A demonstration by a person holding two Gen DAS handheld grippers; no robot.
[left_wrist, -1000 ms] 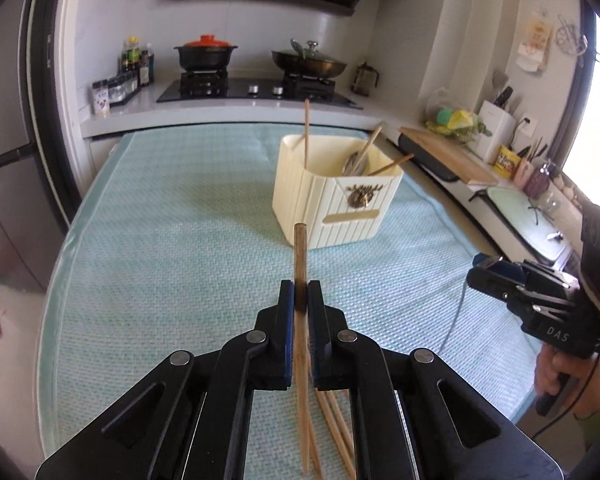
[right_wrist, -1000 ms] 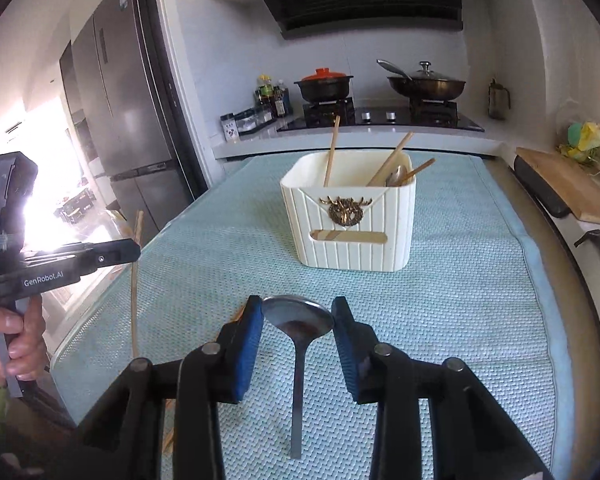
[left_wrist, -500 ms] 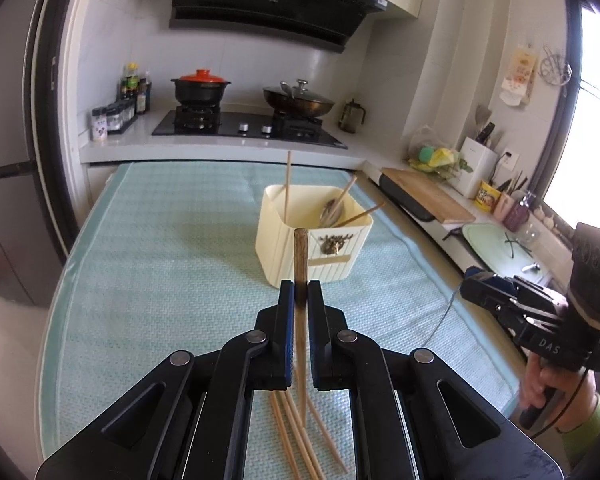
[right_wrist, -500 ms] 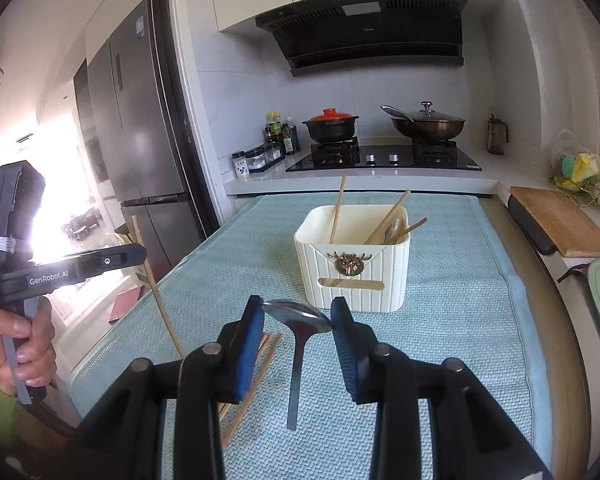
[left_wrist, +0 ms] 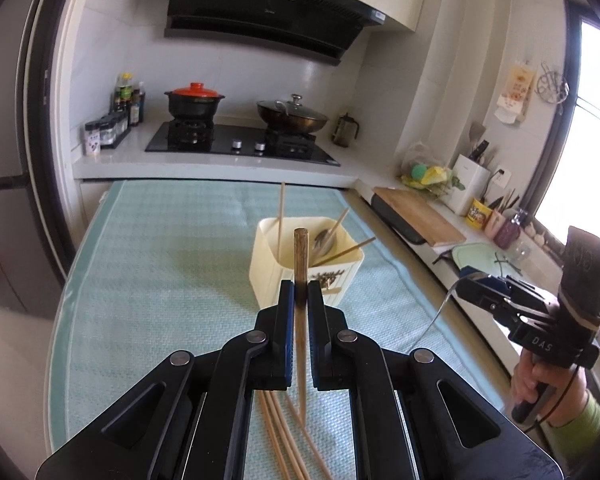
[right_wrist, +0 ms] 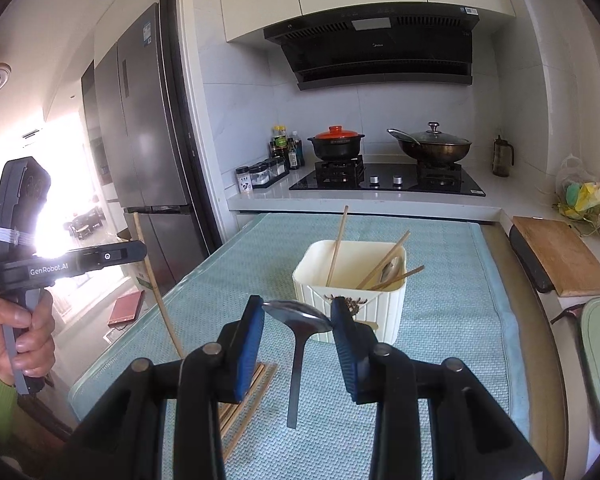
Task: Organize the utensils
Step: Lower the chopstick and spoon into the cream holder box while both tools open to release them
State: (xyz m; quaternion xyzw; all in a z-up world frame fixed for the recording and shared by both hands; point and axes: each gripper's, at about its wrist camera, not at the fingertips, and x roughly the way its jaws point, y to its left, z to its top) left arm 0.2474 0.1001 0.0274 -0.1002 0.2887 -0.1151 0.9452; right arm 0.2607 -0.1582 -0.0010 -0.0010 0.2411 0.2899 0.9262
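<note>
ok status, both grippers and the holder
Left gripper shut on chopstick. Right gripper shut on spoon. Holder ahead, nothing blocking it.

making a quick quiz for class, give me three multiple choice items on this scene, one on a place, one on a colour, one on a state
1. Where do the loose chopsticks lie?
A. on the mat below the left gripper
B. on the stove
C. on the cutting board

2. What colour is the lid of the black pot?
A. green
B. red-orange
C. white

3. What does the right gripper hold?
A. nothing
B. a knife
C. a spoon

Answers:
1 A, they rest on the mat under the left gripper.
2 B, the lid shows red-orange on the stove.
3 C, the spoon has its bowl between the pads, handle hanging down.
</note>
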